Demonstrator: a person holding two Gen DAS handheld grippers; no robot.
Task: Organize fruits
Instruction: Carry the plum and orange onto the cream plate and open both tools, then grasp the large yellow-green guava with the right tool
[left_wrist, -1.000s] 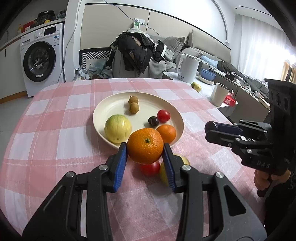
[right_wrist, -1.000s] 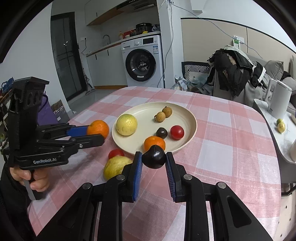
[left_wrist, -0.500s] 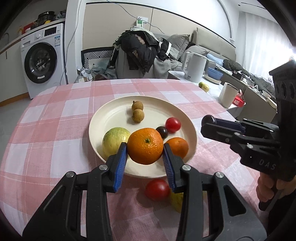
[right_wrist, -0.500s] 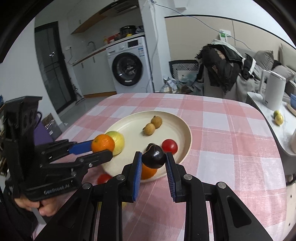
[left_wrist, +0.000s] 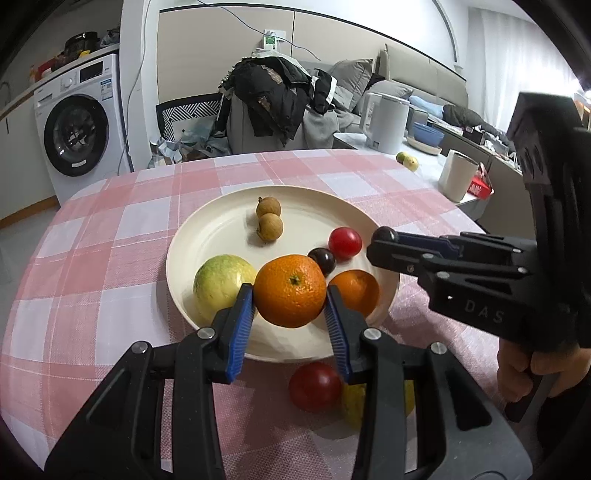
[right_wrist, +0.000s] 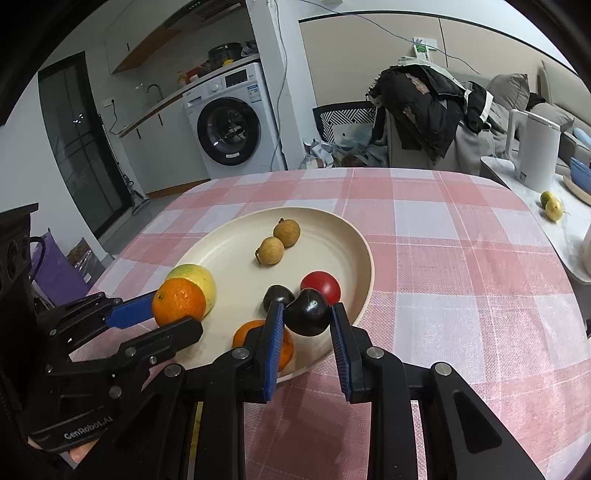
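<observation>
My left gripper (left_wrist: 290, 295) is shut on an orange (left_wrist: 290, 290) and holds it over the near part of the cream plate (left_wrist: 221, 229). My right gripper (right_wrist: 307, 314) is shut on a dark plum (right_wrist: 307, 312) above the plate's (right_wrist: 343, 229) near right rim. On the plate lie a yellow-green fruit (left_wrist: 221, 282), a second orange (left_wrist: 354, 291), a small dark fruit (left_wrist: 322, 260), a red tomato (left_wrist: 345, 243) and two brown longans (left_wrist: 269, 219). A red tomato (left_wrist: 314, 386) and a yellow fruit (left_wrist: 352, 402) lie on the cloth in front of the plate.
The table has a pink and white checked cloth (right_wrist: 461, 258). A side counter at the right holds a white kettle (right_wrist: 535, 151), a cup (left_wrist: 458, 175) and two small fruits (right_wrist: 552, 206). A chair with clothes (left_wrist: 277, 99) and a washing machine (left_wrist: 77, 136) stand behind.
Both grippers moved forward toward the plate with their fruits. The orange went from in front of the rim to over the plate; the plum went from short of the plate to above its rim.
</observation>
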